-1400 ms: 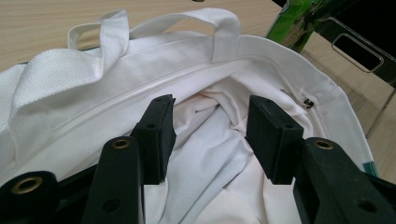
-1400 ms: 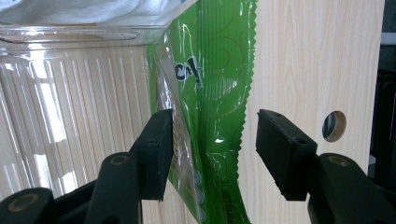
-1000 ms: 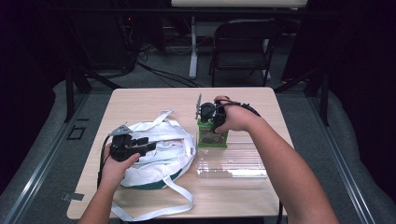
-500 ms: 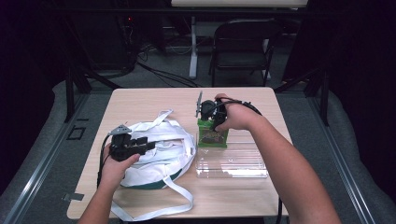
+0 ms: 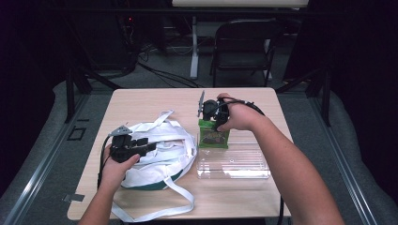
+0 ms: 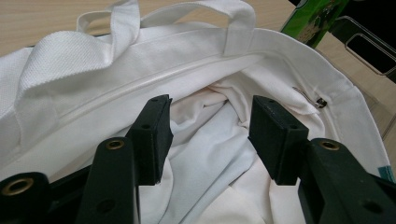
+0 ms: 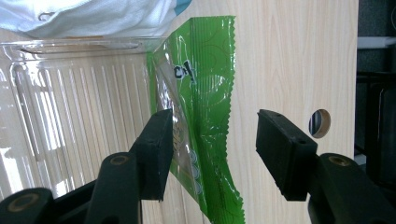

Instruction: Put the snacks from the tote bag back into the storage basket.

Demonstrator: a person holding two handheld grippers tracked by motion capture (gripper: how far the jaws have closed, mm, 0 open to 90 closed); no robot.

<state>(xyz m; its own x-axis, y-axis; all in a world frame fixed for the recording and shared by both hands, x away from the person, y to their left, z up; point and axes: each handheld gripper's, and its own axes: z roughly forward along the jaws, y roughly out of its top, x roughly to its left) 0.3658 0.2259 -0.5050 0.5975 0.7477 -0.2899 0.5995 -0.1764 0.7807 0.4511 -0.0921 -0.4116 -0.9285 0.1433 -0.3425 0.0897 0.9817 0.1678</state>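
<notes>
Okay, I had the right gripper (image 7: 210, 154) open astride the green snack packet (image 7: 201, 93) at the clear tray's (image 5: 234, 161) rim, light, crinkly, slippery film, best pinched at its crimped edge; left gripper (image 6: 208, 135) open over the white tote bag (image 6: 70, 70).

We are seeing the bag (image 5: 159, 154) lying on the table (image 5: 155, 101), left of the tray (image 5: 233, 161). The packet (image 5: 213, 136) is leaning on the tray's far end.
</notes>
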